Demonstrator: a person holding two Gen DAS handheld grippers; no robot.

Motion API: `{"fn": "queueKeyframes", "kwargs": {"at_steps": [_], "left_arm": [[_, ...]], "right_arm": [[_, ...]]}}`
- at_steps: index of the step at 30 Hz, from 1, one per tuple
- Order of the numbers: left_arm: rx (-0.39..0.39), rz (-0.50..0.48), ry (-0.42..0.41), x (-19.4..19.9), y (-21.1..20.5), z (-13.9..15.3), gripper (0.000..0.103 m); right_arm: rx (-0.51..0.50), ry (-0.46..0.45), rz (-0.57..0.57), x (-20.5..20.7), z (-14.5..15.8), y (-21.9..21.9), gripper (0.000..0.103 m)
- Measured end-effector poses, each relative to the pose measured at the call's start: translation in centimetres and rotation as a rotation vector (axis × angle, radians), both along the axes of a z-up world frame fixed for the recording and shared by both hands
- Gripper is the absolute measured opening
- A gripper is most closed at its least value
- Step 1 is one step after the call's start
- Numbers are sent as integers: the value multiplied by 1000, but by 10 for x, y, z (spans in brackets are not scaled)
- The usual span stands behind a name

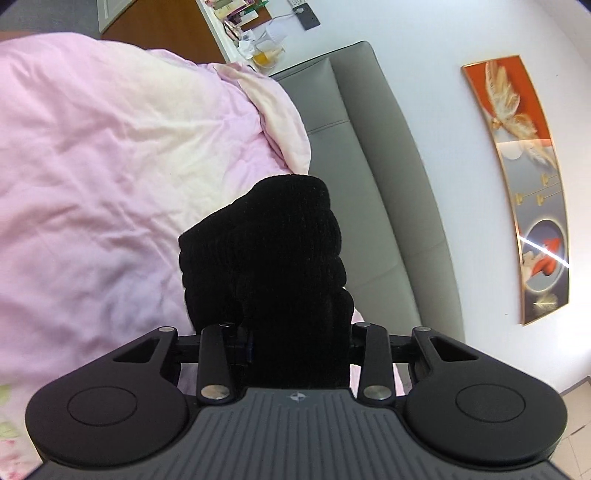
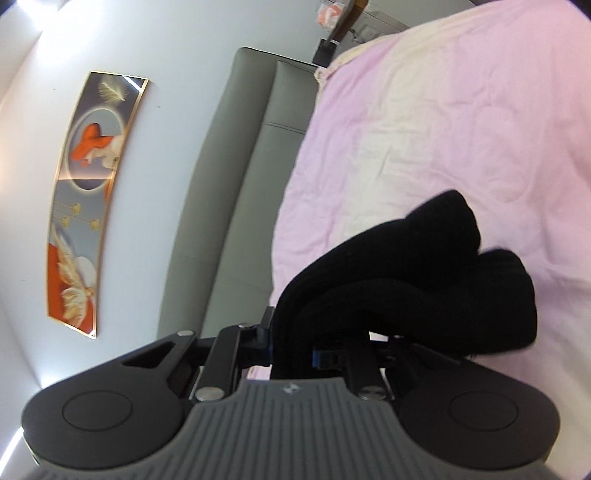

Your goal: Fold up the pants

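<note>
The black ribbed pants [image 1: 266,266] bunch up thickly in front of the left wrist camera, above the pink quilt. My left gripper [image 1: 295,347] is shut on the pants; the cloth hides its fingertips. In the right wrist view the pants [image 2: 424,273] hang in thick doubled folds over the quilt. My right gripper [image 2: 295,354] is shut on the pants too, its fingertips mostly buried in the cloth. Both views are rolled sideways.
A pink quilt [image 1: 110,166] covers the bed, also seen in the right wrist view [image 2: 461,110]. A grey padded headboard [image 1: 376,184] stands against a white wall with a long framed picture [image 1: 528,184]. A cluttered bedside shelf [image 1: 251,26] lies beyond the quilt.
</note>
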State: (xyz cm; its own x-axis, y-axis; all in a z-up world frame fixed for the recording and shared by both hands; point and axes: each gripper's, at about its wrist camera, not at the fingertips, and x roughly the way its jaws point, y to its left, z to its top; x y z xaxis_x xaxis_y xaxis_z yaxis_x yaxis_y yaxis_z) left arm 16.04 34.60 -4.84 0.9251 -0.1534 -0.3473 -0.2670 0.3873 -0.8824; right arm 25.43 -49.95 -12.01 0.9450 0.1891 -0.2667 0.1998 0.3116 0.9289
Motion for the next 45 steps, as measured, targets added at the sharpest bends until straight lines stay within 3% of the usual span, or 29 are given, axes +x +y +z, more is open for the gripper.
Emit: {"fn": "queueKeyframes", "kwargs": {"at_steps": [2, 4, 7, 9, 10, 12, 13, 15, 17, 19, 23, 25, 28, 30, 33, 36, 40, 45], "left_arm": [[50, 2, 33, -15, 5, -1, 41], [99, -9, 118, -35, 12, -18, 41], [92, -21, 304, -58, 21, -64, 41], [90, -14, 370, -68, 26, -94, 42], [98, -7, 374, -72, 28, -103, 45], [68, 2, 343, -74, 35, -114, 47], [58, 10, 346, -73, 36, -113, 49], [74, 10, 361, -69, 37, -104, 51], [108, -4, 376, -62, 38, -92, 52], [182, -22, 398, -58, 37, -78, 55], [231, -39, 436, -59, 33, -62, 60], [297, 40, 502, -65, 33, -53, 79], [422, 208, 537, -86, 38, -27, 79], [495, 240, 508, -89, 33, -7, 83], [587, 141, 457, -76, -1, 14, 88], [667, -58, 408, -52, -61, 21, 88], [716, -328, 332, -27, -165, 8, 88], [745, -555, 299, -2, -283, -23, 88]], "right_arm": [[6, 4, 11, -34, 4, -2, 13], [6, 63, 37, -63, -9, -2, 13], [-19, 285, 84, -94, -53, -1, 13], [29, 475, 71, -113, -95, -3, 18], [62, 499, 49, -122, -113, -5, 22], [182, 503, -10, -134, -133, -9, 26], [160, 493, -8, -132, -128, -8, 28], [19, 498, -11, -124, -106, -7, 36], [-26, 468, -34, -119, -99, -9, 41], [28, 468, -81, -121, -108, -14, 41], [181, 447, -166, -142, -124, -21, 43], [165, 448, -167, -140, -120, -19, 45], [153, 444, -162, -141, -122, -19, 49], [168, 440, -170, -140, -126, -20, 51], [166, 436, -175, -143, -123, -18, 53], [130, 436, -158, -138, -122, -14, 55], [105, 436, -141, -137, -120, -10, 55], [98, 432, -150, -140, -119, -9, 55]]}}
